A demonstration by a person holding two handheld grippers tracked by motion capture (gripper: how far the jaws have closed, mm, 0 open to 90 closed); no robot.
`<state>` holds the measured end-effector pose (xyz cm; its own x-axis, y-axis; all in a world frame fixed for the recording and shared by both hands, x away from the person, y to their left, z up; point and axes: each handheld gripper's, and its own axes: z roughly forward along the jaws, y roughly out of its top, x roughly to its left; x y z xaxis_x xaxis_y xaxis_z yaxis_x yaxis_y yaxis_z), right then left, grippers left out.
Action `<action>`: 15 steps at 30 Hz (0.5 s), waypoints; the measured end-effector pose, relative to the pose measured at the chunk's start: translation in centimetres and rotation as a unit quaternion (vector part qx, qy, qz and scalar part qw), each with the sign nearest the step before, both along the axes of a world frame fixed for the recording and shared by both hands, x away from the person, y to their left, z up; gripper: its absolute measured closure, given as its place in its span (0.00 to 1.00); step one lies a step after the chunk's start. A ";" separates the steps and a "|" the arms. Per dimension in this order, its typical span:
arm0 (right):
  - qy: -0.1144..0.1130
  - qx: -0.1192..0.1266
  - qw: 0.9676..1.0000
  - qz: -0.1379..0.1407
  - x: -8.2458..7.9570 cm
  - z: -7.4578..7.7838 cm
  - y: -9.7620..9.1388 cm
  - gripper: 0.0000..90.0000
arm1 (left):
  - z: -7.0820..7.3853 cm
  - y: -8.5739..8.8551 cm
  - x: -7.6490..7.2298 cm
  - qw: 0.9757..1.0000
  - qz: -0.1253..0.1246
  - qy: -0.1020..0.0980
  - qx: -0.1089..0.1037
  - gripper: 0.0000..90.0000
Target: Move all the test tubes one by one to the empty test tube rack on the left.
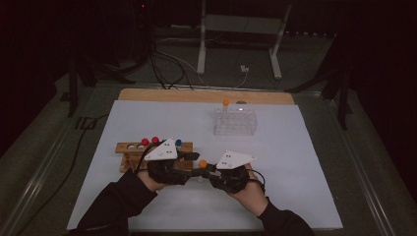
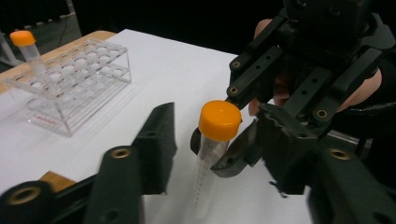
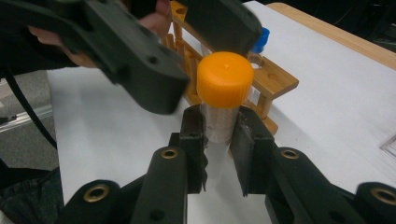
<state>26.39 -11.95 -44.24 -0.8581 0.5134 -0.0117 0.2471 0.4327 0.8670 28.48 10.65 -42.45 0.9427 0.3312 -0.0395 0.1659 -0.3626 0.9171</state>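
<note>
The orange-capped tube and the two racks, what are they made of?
The orange-capped tube looks like clear plastic: see-through wall, printed marks, a matte ribbed cap. The wooden rack shows light brown grain, unpainted. The clear rack seems glossy acrylic or similar plastic, since the table shows through it.

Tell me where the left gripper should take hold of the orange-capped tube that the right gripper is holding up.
Probably by the orange cap: it stands clear above the right gripper, whose jaws clamp the tube just below it. Bring the left gripper in level from the opposite side, one jaw on each side of the cap; the round, wider cap gives the pads something to bite.
</note>
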 end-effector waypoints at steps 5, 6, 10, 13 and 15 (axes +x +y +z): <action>-0.002 -0.002 1.000 0.000 0.0 0.0 0.0 0.82 | 0.0 -0.5 0.2 1.000 -0.005 -0.003 -0.003 0.66; -0.002 -0.002 1.000 0.000 0.0 0.0 0.0 0.82 | 0.0 -0.6 0.2 1.000 -0.004 -0.002 -0.006 0.67; -0.002 -0.001 1.000 -0.002 0.0 0.1 -0.1 0.82 | 0.2 -0.8 0.3 1.000 -0.008 -0.004 -0.007 0.75; -0.003 0.000 1.000 -0.004 0.0 0.1 -0.2 0.82 | 0.2 -1.0 0.4 1.000 -0.011 -0.005 -0.003 0.78; -0.003 0.001 1.000 -0.005 0.0 0.2 -0.3 0.82 | 0.3 -1.0 0.5 1.000 -0.011 -0.004 -0.002 0.78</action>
